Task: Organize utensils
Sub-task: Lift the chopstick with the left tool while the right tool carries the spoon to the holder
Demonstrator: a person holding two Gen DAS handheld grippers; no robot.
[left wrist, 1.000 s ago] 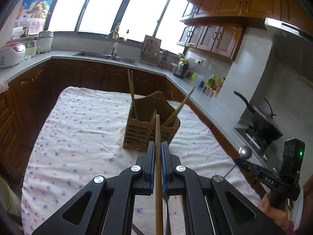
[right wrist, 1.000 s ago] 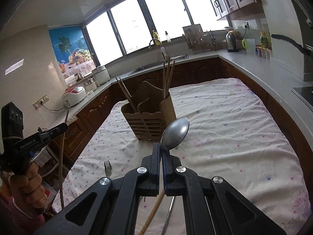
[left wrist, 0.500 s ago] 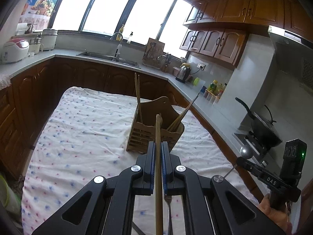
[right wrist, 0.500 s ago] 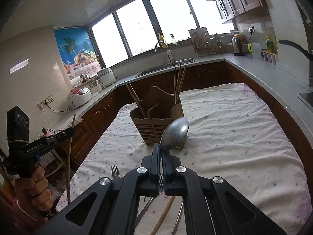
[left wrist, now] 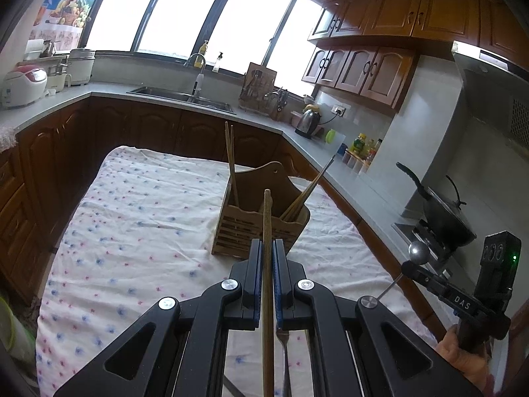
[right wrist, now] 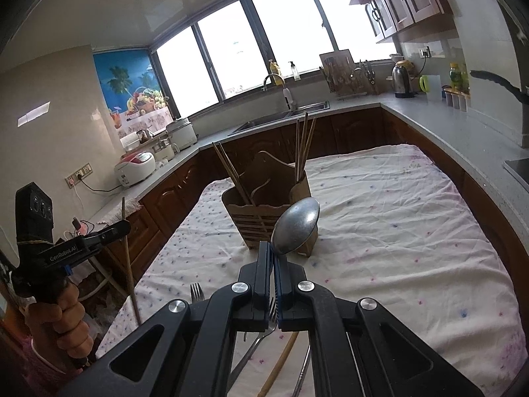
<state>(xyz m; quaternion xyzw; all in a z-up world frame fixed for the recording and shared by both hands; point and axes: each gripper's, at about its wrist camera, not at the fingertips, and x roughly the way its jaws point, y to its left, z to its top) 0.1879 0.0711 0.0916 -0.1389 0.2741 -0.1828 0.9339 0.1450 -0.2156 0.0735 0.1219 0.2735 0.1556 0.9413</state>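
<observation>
A wooden utensil holder (left wrist: 258, 221) stands on the cloth-covered table (left wrist: 139, 218), with chopsticks in its compartments; it also shows in the right wrist view (right wrist: 264, 218). My left gripper (left wrist: 267, 244) is shut on a wooden chopstick (left wrist: 267, 218), held upright just short of the holder. My right gripper (right wrist: 273, 251) is shut on a metal spoon (right wrist: 296, 225), bowl up, near the holder's front. In the left wrist view the right gripper (left wrist: 410, 266) shows at the right, and in the right wrist view the left gripper (right wrist: 124, 228) shows at the left.
A fork (right wrist: 196, 292), another fork (right wrist: 261, 334), a wooden stick (right wrist: 281, 367) and a metal handle (right wrist: 302, 377) lie on the cloth beneath my grippers. Counters with a sink (left wrist: 182, 97), kettle (left wrist: 307, 122) and wok (left wrist: 443, 215) surround the table.
Both grippers have risen and tilted a little, keeping their utensils. The holder now sits lower in both views.
</observation>
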